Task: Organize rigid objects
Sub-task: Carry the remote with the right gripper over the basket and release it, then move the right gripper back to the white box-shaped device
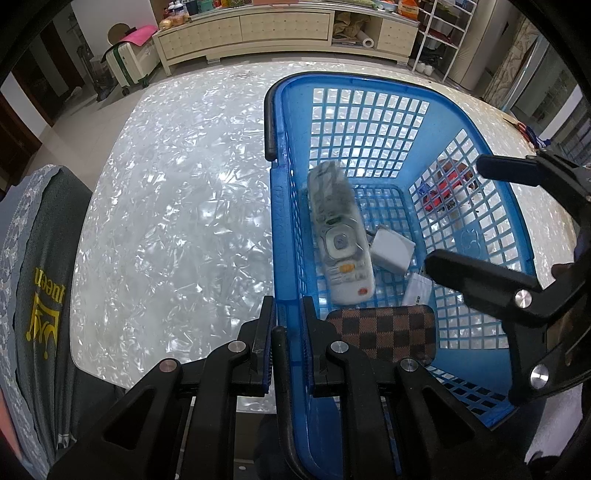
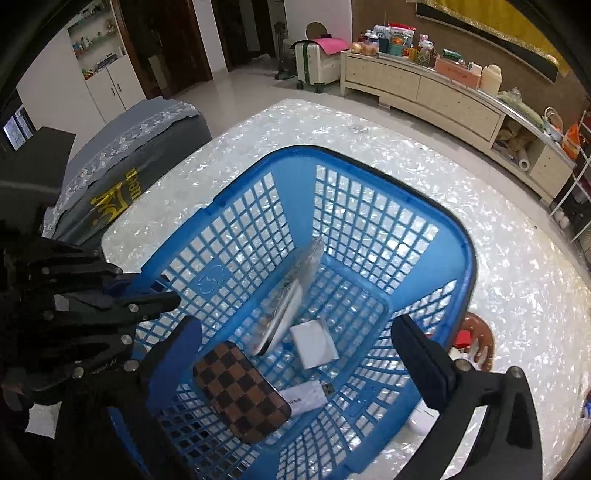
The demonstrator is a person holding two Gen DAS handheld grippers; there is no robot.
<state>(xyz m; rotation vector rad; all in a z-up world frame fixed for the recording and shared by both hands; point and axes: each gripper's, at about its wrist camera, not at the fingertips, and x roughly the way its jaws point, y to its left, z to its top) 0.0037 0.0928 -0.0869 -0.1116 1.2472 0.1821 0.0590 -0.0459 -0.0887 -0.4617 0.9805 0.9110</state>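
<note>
A blue plastic basket (image 1: 369, 79) stands on the table. My left gripper (image 1: 287, 306) is shut on the basket's (image 2: 467, 266) left wall near the rim, and the left gripper (image 2: 162, 297) also shows in the right wrist view. My right gripper (image 2: 297, 325) hangs open over the basket's inside with nothing between its fingers; in the left wrist view the right gripper (image 1: 454, 210) is at the right. Below it a plastic-wrapped remote control (image 1: 340, 240), blurred, leans tilted; the remote (image 2: 288, 310) lies on its edge. A white charger (image 2: 314, 343), a white USB stick (image 2: 306, 397) and a brown checkered case (image 2: 240, 395) lie on the basket floor.
The pearly white table (image 1: 166, 221) stretches left of the basket. A red-brown item (image 2: 478, 332) and a white object (image 2: 421, 421) lie outside the basket's right wall. A grey covered chair (image 1: 40, 277) stands at the table's left edge. A low cabinet (image 1: 258, 26) lines the far wall.
</note>
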